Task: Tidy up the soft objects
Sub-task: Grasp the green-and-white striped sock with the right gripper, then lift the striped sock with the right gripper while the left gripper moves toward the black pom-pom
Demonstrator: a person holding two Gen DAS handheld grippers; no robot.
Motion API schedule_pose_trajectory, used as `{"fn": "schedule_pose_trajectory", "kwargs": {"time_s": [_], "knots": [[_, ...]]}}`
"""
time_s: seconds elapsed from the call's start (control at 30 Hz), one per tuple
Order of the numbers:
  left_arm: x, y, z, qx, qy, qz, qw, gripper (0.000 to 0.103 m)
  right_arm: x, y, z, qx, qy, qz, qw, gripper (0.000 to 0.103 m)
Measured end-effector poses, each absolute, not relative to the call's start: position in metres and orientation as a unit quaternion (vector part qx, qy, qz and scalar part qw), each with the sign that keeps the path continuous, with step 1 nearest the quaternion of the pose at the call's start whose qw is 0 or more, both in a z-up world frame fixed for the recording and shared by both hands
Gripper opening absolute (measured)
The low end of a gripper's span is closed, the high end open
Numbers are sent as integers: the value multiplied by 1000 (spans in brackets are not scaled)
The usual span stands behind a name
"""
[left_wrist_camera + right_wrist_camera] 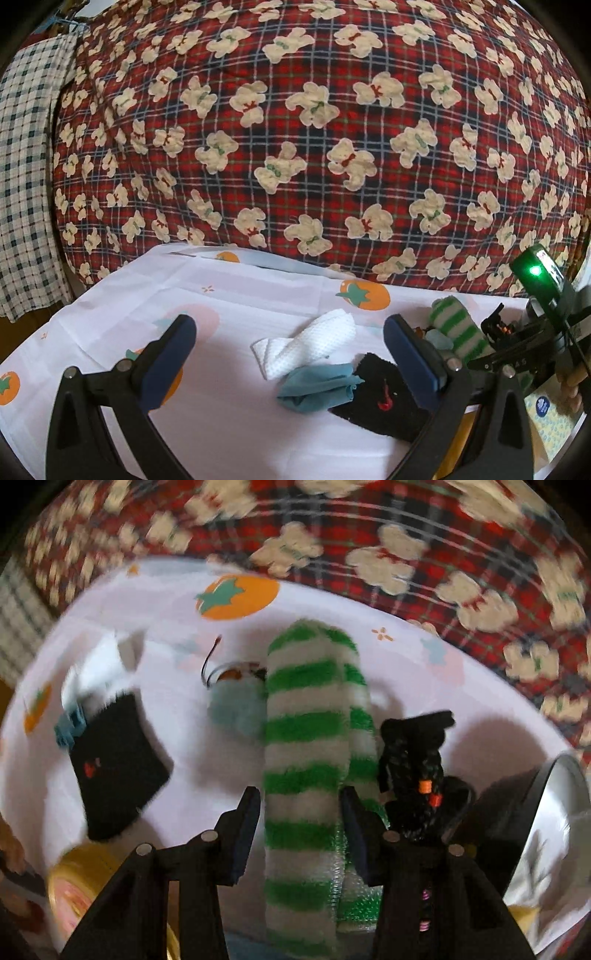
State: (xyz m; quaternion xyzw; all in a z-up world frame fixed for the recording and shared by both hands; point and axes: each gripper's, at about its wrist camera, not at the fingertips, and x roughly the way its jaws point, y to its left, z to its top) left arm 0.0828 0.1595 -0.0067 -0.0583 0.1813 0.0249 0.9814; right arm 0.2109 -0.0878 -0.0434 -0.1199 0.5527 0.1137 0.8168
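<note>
Looking down the right gripper [299,830], I am seeing its jaws straddling the green-and-white striped sock [306,738], which is lying on the white cloth [184,760] printed with orange fruit; whether the pads are pressing on it I cannot tell. A black braided cord [413,771] is lying just right of the sock, and a black sock [118,764] is lying to its left. My left gripper [290,345] is hovering wide and empty, with a white rag [314,341] and a teal cloth [317,386] lying between its fingers.
</note>
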Motion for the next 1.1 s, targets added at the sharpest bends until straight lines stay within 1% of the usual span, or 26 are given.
{"fn": "schedule_pose_trajectory", "kwargs": {"time_s": [0.03,0.1,0.13,0.17,0.2,0.3,0.47,0.6,0.77,0.83,0.9,0.97,1.1], "knots": [[82,159,-7,-57,181,26,982,103,211,-84,-45,-137,554,115,813,41],[82,159,-7,-59,181,27,981,103,209,-84,-44,-148,554,110,812,34],[82,160,-7,-62,182,26,981,103,209,-87,-42,-142,554,112,812,26],[81,160,-7,-66,182,25,981,103,209,-93,-39,-124,554,119,815,22],[81,160,-6,-68,181,23,981,103,207,-99,-35,-103,551,126,819,19],[80,156,-1,-65,179,20,982,103,196,-114,-16,-41,520,160,838,18],[81,137,11,-74,182,-15,980,103,161,-143,30,55,422,218,878,18],[84,106,26,-71,190,-57,978,103,139,-163,52,79,349,213,909,18],[92,49,45,-33,220,-97,970,103,117,-187,69,74,283,172,941,18],[100,20,51,-10,247,-110,963,103,111,-196,72,72,255,149,953,18],[115,-9,53,6,300,-117,947,103,101,-204,80,60,218,121,967,18],[129,-30,50,1,341,-128,931,103,93,-214,84,53,192,105,974,18],[151,-63,39,-13,392,-129,911,101,71,-231,87,42,150,86,984,18]]}}
